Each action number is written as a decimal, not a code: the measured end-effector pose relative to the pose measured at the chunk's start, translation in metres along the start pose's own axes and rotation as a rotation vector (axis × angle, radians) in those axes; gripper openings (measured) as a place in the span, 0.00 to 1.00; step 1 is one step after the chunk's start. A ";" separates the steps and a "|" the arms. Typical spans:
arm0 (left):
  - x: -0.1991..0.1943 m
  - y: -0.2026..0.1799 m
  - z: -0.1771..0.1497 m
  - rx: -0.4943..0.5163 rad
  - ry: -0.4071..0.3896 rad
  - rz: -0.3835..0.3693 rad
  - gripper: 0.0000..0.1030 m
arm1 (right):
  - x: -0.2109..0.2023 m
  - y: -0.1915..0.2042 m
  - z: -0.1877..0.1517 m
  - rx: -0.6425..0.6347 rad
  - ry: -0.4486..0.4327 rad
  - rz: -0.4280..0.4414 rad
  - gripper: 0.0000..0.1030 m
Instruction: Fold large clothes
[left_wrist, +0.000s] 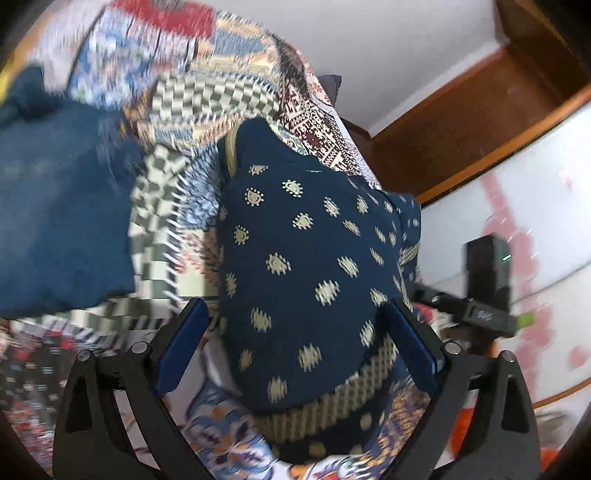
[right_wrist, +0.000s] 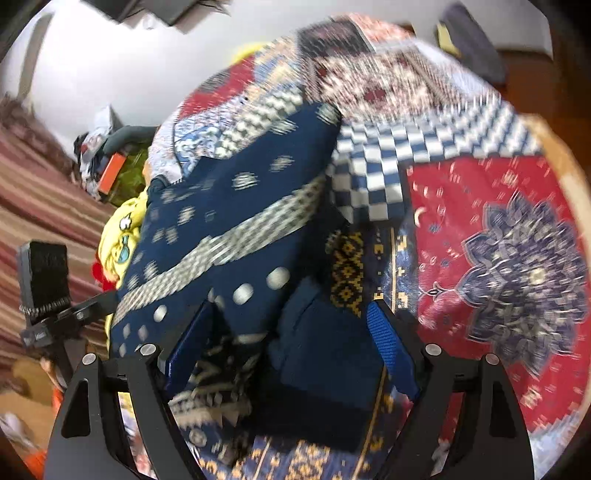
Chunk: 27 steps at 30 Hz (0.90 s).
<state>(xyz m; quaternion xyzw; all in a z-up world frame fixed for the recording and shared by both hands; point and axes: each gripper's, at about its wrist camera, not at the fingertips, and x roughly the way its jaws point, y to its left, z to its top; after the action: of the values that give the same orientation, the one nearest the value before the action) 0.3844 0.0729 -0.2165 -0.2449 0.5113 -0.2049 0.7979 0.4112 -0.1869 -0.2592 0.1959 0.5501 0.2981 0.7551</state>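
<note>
A navy garment with cream motifs and a checked cream band (left_wrist: 306, 280) lies folded on a patchwork bedspread (left_wrist: 192, 110). My left gripper (left_wrist: 295, 314) is open, its blue pads on either side of the garment's near end, not pressing it. In the right wrist view the same garment (right_wrist: 229, 229) runs up and away from my right gripper (right_wrist: 291, 321), which is open around its near bunched end and a plain navy fold (right_wrist: 325, 354). Both views are motion-blurred.
A plain blue cloth (left_wrist: 55, 206) lies at the left on the bed. The other gripper's black body (left_wrist: 487, 280) shows at the right. A wooden frame (left_wrist: 461, 122) and a white wall lie beyond. A yellow cloth (right_wrist: 122, 236), clutter and a striped rug (right_wrist: 44, 184) lie left of the bed.
</note>
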 end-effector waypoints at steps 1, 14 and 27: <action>0.007 0.006 0.003 -0.030 0.003 -0.021 1.00 | 0.007 -0.006 0.002 0.029 0.017 0.042 0.80; 0.037 0.021 0.016 -0.110 0.017 -0.143 0.92 | 0.039 -0.014 0.018 0.123 0.064 0.282 0.62; -0.051 0.003 0.009 0.018 -0.128 -0.102 0.70 | 0.013 0.076 0.019 -0.017 -0.005 0.258 0.30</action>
<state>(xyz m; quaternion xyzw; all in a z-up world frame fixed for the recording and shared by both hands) 0.3731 0.1062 -0.1780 -0.2758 0.4444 -0.2339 0.8196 0.4146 -0.1211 -0.2150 0.2592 0.5160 0.3969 0.7135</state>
